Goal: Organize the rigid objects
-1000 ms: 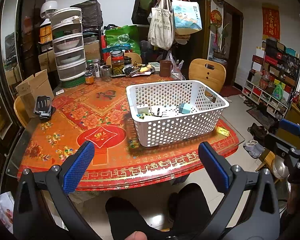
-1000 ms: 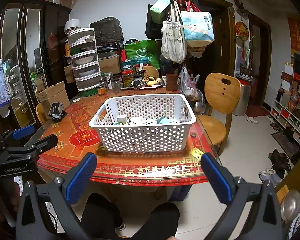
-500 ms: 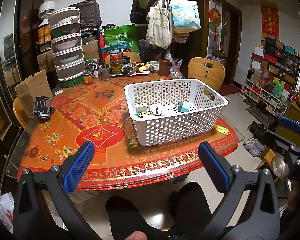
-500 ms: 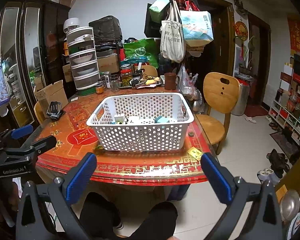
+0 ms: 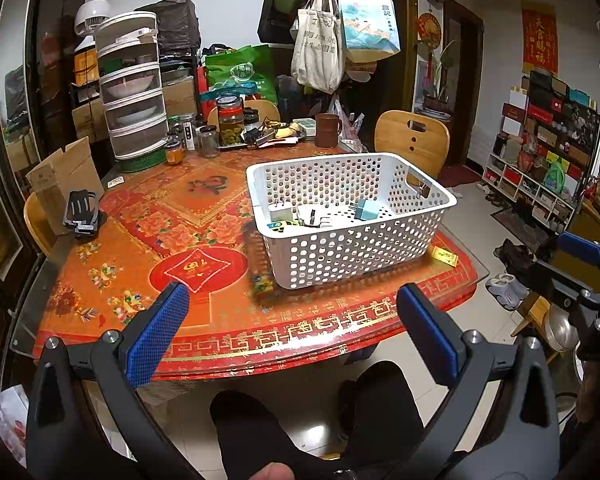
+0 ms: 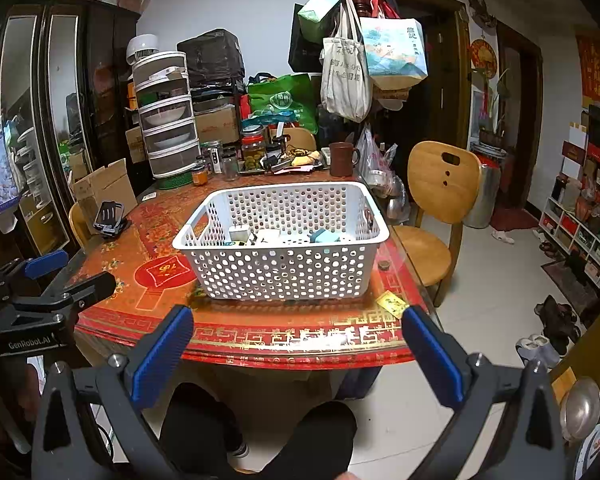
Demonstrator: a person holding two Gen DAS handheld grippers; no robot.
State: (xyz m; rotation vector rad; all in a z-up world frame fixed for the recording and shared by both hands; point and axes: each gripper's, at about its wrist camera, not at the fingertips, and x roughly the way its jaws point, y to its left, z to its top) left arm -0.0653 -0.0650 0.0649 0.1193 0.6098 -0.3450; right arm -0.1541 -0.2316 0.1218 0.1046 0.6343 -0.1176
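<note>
Both views drifted slightly w/ white perforated plastic basket (image 6: 284,258) unmoved; left gripper (image 5: 292,328) & right gripper (image 6: 298,350) wide open, empty; small yellow box (image 6: 392,303) near desk (image 5: 140,216) edge could get knocked off.

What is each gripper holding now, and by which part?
Nothing is held. The left gripper and the right gripper are both open, short of the table, with nothing between their fingers.
</note>
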